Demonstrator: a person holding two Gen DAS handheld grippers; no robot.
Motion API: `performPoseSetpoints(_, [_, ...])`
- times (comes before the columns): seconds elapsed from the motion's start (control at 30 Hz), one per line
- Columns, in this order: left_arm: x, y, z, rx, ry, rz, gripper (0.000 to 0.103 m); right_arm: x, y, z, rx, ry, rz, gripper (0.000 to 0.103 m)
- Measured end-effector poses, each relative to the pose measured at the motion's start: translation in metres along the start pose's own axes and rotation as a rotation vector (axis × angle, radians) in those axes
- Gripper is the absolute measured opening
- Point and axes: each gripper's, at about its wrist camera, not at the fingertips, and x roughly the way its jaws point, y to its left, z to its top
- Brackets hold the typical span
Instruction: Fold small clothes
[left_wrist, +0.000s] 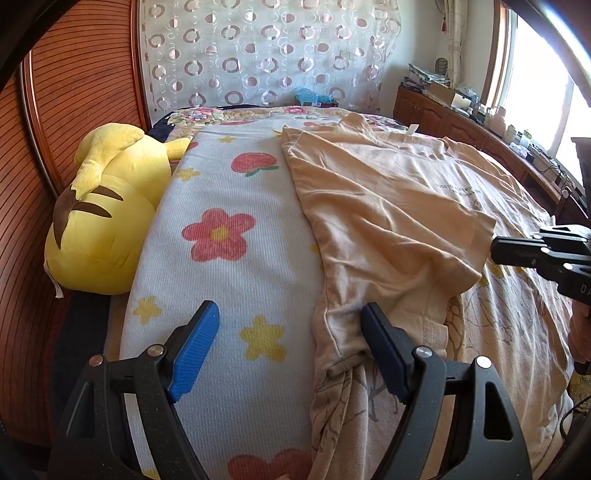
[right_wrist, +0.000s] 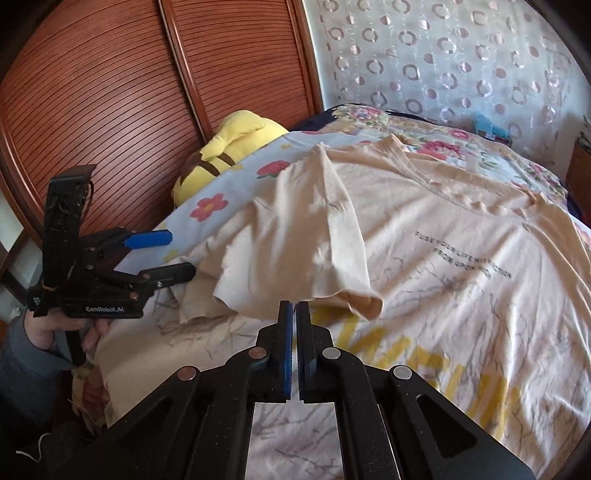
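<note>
Far left against the slatted wooden panels (left_wrist: 74, 92) lies a yellow plush toy (left_wrist: 107, 214), and beside it runs a white flowered blanket (left_wrist: 229, 240) on the bed. The left gripper (left_wrist: 290, 350) hovers low over the blanket's right border with its jaws spread wide, holding nothing; its right finger sits just at the hem corner of the peach T-shirt (left_wrist: 388, 206), which is spread across the middle and right of the bed. The shirt's left sleeve and side already lie folded inward over the chest, so the job looks early: one side turned in, the rest still flat. The right gripper (right_wrist: 294, 314) has its blue pads pressed together just near the folded sleeve's edge (right_wrist: 354, 299), with no cloth visibly pinched between them. The next move probably calls for the left jaws to close on the hem corner and the right to take a fresh hold. The shirt is thin, limp and creased, with small dark lettering (right_wrist: 461, 258) on the chest.
</note>
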Motion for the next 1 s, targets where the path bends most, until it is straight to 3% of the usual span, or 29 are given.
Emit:
performPoseSetpoints(0.17, [0.0,0.0,0.0,0.0,0.0,0.0,0.08,-0.013,-0.009,-0.004,0.003,-0.015,-0.05,0.01])
performPoseSetpoints(0.47, [-0.006,0.0,0.001,-0.007,-0.019,0.006,0.08,-0.066,-0.039,-0.035,0.03,-0.072,-0.139,0.04])
performPoseSetpoints(0.6, [-0.018,-0.005,0.005,0.015,-0.057,0.044,0.08,-0.096,-0.062,-0.055,0.082,-0.09,-0.224,0.041])
performPoseSetpoints(0.8, [-0.036,-0.03,0.021,0.055,-0.116,0.007,0.08,-0.144,-0.101,-0.084,0.206,-0.127,-0.325,0.041])
performPoseSetpoints(1.0, [-0.028,-0.064,0.034,0.101,-0.117,-0.043,0.08,-0.176,-0.121,-0.108,0.285,-0.145,-0.419,0.041])
